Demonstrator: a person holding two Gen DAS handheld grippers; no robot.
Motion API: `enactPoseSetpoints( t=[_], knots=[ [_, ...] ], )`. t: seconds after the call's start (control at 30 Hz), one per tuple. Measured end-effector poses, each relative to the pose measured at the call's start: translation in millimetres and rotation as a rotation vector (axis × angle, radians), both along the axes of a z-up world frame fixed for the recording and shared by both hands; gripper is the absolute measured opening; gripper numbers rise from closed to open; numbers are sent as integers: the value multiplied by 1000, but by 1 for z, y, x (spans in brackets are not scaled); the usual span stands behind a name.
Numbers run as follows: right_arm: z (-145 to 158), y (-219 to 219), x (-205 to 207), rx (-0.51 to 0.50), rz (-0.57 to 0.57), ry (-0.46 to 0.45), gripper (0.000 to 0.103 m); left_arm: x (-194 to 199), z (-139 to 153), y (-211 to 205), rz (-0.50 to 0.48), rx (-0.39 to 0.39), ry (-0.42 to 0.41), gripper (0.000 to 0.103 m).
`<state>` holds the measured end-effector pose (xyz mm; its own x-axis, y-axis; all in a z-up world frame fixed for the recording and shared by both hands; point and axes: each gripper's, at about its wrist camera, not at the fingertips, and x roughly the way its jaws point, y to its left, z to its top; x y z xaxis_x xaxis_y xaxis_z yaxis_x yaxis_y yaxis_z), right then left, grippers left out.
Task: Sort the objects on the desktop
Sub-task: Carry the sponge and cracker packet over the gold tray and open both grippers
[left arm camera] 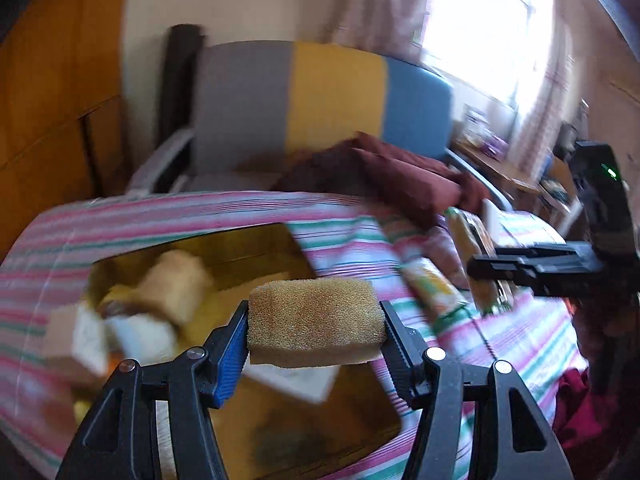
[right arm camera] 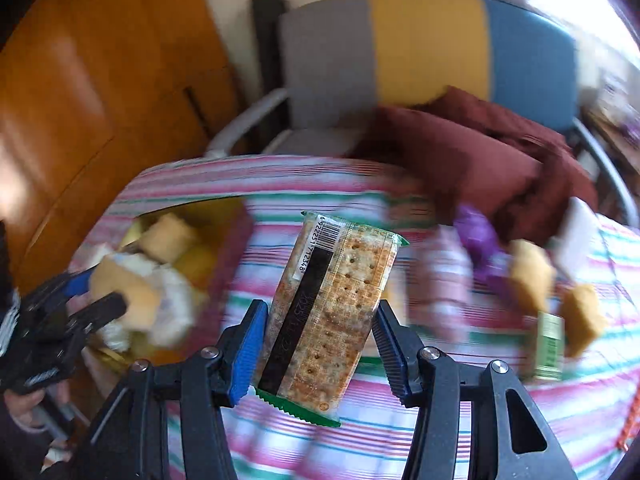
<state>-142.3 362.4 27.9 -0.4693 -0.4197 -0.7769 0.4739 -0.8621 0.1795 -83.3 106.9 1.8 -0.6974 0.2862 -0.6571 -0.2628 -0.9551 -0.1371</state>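
Risk: the cracker packet [right arm camera: 328,316] sits tilted between the right hand-held gripper [right arm camera: 320,344] pads, so it could twist free over the striped tabletop [right arm camera: 440,432]. At lower centre, the left hand-held gripper [left arm camera: 314,336] pinches a sponge [left arm camera: 314,326] above the yellow box [left arm camera: 248,248].

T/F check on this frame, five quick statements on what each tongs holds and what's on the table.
1. The left tongs grip a sponge. True.
2. The right tongs are empty. False: they hold a cracker packet.
3. The tablecloth is plain white. False: it is striped pink, green and white.
4. A dark red cloth lies at the table's far side. True.
5. The chair back is all blue. False: grey, yellow and blue.
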Motion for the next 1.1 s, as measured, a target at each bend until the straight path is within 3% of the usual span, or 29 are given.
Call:
enactPoseSetpoints(
  t=[0.13,0.3,0.5,0.63,0.7,0.87,1.1],
  knots=[
    [0,-58,17,-33,123,-13,54,14,-5,-39,67,19,-9,62],
    [-5,-119,30,-78,231,-62,55,25,-24,-58,99,39,-53,65],
    [-17,-155,37,-78,268,-122,60,37,-36,-70,130,41,-69,67],
    [-16,-155,38,-76,250,-119,62,39,-33,-75,146,38,-59,73],
    [-14,-149,38,-78,233,-115,63,34,-38,-71,134,2,-90,84],
    [-7,-126,40,-85,182,-104,65,33,-42,-64,146,-19,-101,84],
    [-5,-88,42,-72,100,-75,70,41,-18,-51,163,-105,-8,84]
  ],
)
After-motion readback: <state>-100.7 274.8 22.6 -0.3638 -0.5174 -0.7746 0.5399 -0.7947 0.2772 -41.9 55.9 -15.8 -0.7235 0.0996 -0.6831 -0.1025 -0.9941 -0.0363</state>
